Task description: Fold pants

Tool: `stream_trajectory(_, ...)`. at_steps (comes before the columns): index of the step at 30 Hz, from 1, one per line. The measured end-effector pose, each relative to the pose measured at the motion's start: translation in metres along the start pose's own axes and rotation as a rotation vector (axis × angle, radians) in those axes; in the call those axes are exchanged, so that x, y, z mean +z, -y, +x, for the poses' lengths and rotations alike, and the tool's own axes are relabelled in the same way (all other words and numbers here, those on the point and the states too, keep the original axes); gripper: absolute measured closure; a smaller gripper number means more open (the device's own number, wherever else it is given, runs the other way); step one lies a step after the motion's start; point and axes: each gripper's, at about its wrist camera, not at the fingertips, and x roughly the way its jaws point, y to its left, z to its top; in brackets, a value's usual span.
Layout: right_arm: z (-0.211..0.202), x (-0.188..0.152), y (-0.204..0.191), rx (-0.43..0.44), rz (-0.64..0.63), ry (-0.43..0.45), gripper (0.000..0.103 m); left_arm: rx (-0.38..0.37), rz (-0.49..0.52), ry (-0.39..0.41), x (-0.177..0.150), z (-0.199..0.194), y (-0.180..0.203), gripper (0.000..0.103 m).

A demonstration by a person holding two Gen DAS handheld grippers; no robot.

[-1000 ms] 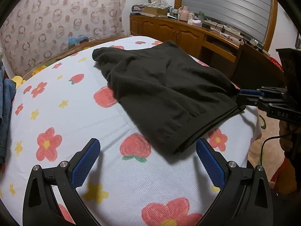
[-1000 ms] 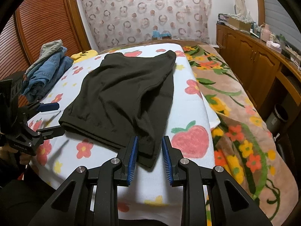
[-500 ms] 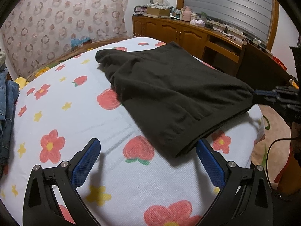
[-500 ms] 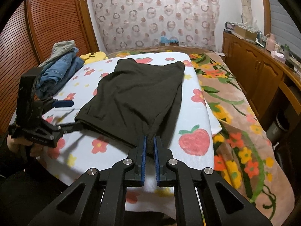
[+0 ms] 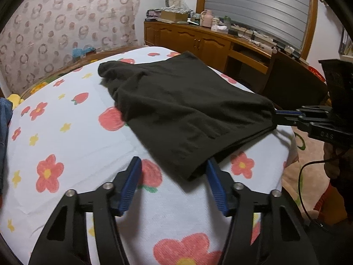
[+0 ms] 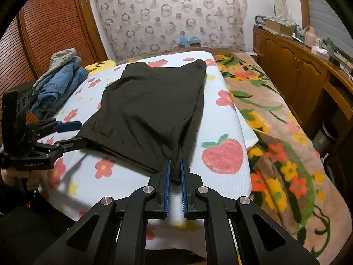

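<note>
pants [image 6: 152, 108]: on the sheet [image 6: 222, 154], mid-bed
jeans pile [image 6: 59, 84]: far left of pants
cabinet [image 6: 293, 66]: right of bed

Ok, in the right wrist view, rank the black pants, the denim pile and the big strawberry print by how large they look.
1. black pants
2. denim pile
3. strawberry print
The strawberry lies nearer the camera than the denim, so that last gap is unsure.

1. Dim, warm indoor light; soft shadows fall on the sheet [image 5: 66, 145] beneath the jaws
2. Strong fisheye bending with black corners
3. Soft, slightly grainy focus beyond the jaws
</note>
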Motion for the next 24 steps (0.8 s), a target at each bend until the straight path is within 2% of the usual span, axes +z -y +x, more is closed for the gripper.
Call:
stream_trajectory(4,0.002,-0.001,-0.002,-0.01,-0.002,0.003,0.091,-0.01,0.016,-0.011,-0.001,0.002,0.005,0.061)
stream_trajectory(6,0.003,-0.001,-0.003,-0.019,-0.008,0.001,0.086,-0.025,0.015,-0.012,-0.002,0.002,0.006,0.066)
stream_trajectory(11,0.005,-0.002,-0.003,-0.016,-0.022,-0.006,0.082,-0.041,0.018,-0.001,-0.001,-0.001,0.007,0.084)
stream_trajectory(14,0.004,-0.002,-0.002,-0.006,-0.021,-0.005,0.082,-0.045,0.018,0.012,-0.002,-0.007,0.008,0.088)
stream_trajectory(24,-0.001,-0.004,-0.003,0.031,-0.033,-0.006,0.082,-0.043,-0.007,0.046,-0.007,-0.028,0.001,0.09)
